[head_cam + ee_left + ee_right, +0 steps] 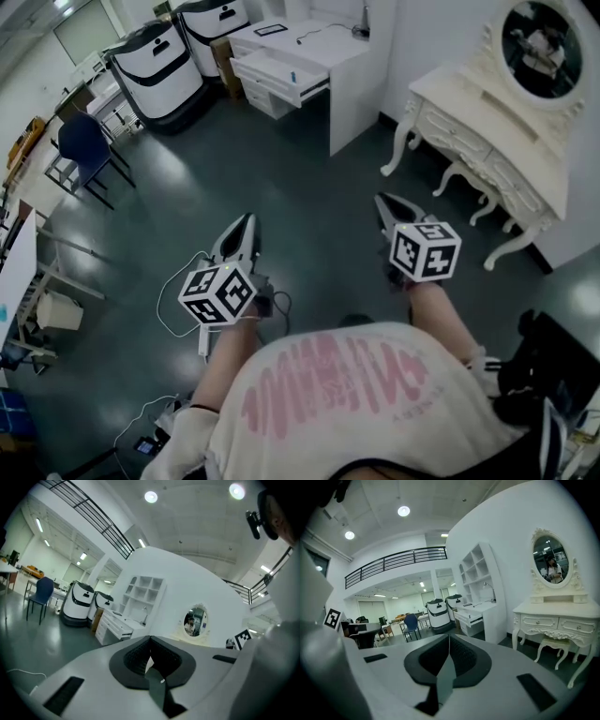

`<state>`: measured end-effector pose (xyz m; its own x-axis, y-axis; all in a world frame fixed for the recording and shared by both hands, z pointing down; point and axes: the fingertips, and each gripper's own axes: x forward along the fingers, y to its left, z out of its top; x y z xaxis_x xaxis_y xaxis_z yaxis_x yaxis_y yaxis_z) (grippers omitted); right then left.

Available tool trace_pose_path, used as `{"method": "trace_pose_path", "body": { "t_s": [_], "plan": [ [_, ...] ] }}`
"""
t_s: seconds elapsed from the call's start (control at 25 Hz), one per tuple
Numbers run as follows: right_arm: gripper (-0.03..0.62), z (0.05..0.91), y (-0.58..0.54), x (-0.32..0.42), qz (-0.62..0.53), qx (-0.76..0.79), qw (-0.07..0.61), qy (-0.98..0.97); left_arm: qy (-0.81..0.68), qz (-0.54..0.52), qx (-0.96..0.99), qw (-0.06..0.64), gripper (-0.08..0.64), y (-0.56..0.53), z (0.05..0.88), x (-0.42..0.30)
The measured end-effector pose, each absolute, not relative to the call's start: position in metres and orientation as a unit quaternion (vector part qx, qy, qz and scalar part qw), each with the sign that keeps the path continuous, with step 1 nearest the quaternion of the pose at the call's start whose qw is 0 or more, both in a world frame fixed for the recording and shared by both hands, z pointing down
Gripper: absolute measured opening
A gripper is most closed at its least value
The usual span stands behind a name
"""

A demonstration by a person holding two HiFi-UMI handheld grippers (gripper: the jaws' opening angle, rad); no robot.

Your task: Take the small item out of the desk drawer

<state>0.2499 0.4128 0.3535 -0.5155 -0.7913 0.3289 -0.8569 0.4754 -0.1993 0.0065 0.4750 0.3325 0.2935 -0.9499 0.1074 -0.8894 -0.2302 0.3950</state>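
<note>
Well ahead of my jaws stands the desk, its drawer jutting out on its left. The dressing table is near on the right; the chair far off left.

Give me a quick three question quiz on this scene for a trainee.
1. True or false: the desk drawer is already pulled open.
2. The left claw and right claw are: A open, B shut and empty, C shut on an item.
3. What colour is the chair?
Key: 1 true; 2 B; 3 blue.
</note>
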Motion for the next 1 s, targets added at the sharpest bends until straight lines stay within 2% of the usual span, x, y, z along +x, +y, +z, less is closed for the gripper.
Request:
{"method": "trace_pose_path", "body": {
  "t_s": [0.16, 0.36, 0.6, 1.0],
  "plan": [
    [0.023, 0.371, 0.408, 0.242, 0.181, 0.477, 0.111, -0.853, -0.575, -0.13, 0.779, 0.216, 0.029, 0.468, 0.341, -0.006],
    [0.023, 0.386, 0.366, 0.234, 0.186, 0.469, 0.118, -0.855, -0.576, -0.082, 0.782, 0.224, 0.029, 0.432, 0.363, -0.003],
    [0.023, 0.389, 0.276, 0.216, 0.19, 0.451, 0.107, -0.865, -0.6, -0.084, 0.758, 0.243, 0.028, 0.355, 0.375, -0.024],
    [0.023, 0.351, 0.108, 0.197, 0.155, 0.421, 0.095, -0.888, -0.624, -0.11, 0.752, 0.184, 0.029, 0.201, 0.335, -0.034]
  ]
}}
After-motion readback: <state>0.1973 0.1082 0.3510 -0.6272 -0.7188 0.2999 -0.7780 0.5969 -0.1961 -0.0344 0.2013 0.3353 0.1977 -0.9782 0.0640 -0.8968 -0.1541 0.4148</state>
